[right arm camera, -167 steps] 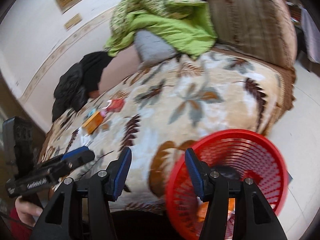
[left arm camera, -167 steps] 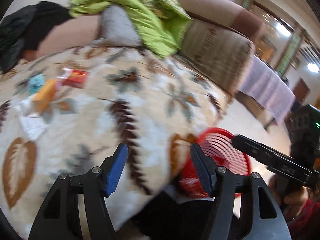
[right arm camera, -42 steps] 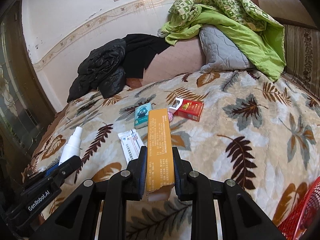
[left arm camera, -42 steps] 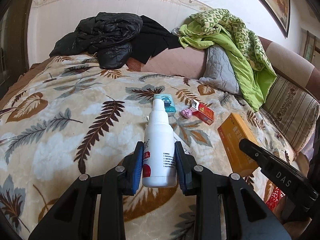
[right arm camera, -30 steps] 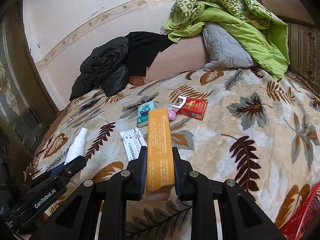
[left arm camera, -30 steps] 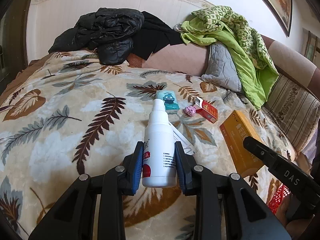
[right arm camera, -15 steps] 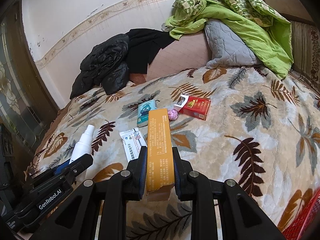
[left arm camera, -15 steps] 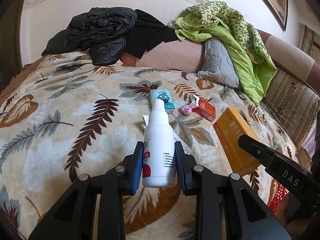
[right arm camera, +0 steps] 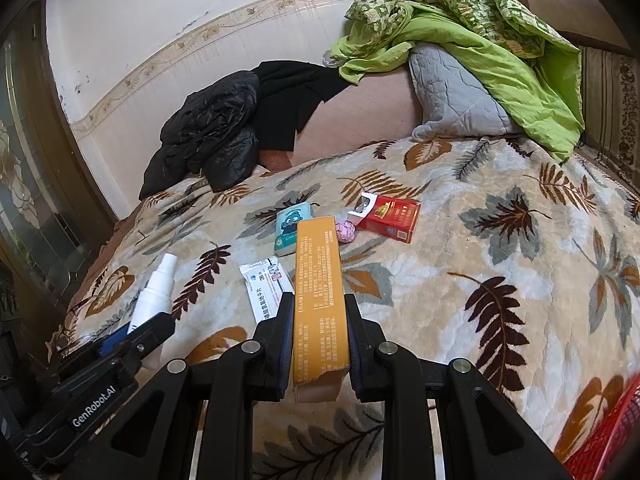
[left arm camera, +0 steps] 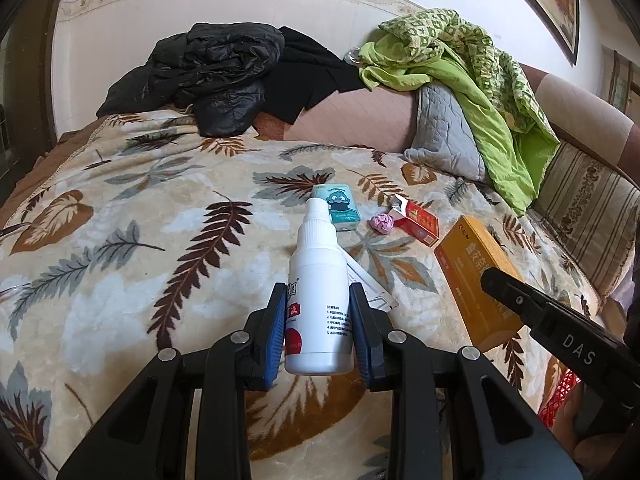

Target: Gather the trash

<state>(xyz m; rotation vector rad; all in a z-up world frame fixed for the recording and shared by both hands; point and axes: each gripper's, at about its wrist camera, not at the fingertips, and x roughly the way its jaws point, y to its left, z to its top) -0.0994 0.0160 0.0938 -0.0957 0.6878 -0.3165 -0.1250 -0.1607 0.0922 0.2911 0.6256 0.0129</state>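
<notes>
Gripping a white spray bottle (left arm camera: pixel 319 300) between their blue pads, our left tongs (left arm camera: pixel 319 334) hold it clear of the leaf-patterned blanket (left arm camera: pixel 120 240), nozzle pointing away from us, while our right tongs (right arm camera: pixel 319 336) are clamped on a long orange box (right arm camera: pixel 319 292), which likewise juts forward above the blanket. We see both held things from the other side too: the orange box shows at the right of the left wrist view, and the bottle at the lower left of the right wrist view. Still lying on the blanket beyond them are a white printed sachet (right arm camera: pixel 266 286), partly hidden behind the box, a teal tissue pack (left arm camera: pixel 338 212) with a cartoon face, a small crumpled pink wad (left arm camera: pixel 382 223) and, just beside the wad, a red cigarette pack (right arm camera: pixel 390 216) with its lid flipped open. These four sit close together near the middle of the bed. At the lower right edge we catch a sliver of a red mesh basket (right arm camera: pixel 608 440), below the blanket's edge. Farther back, a black puffer jacket (left arm camera: pixel 208 76) is heaped against the wall, and a green quilt (right arm camera: pixel 460 20) is draped over a grey pillow (right arm camera: pixel 452 100).
</notes>
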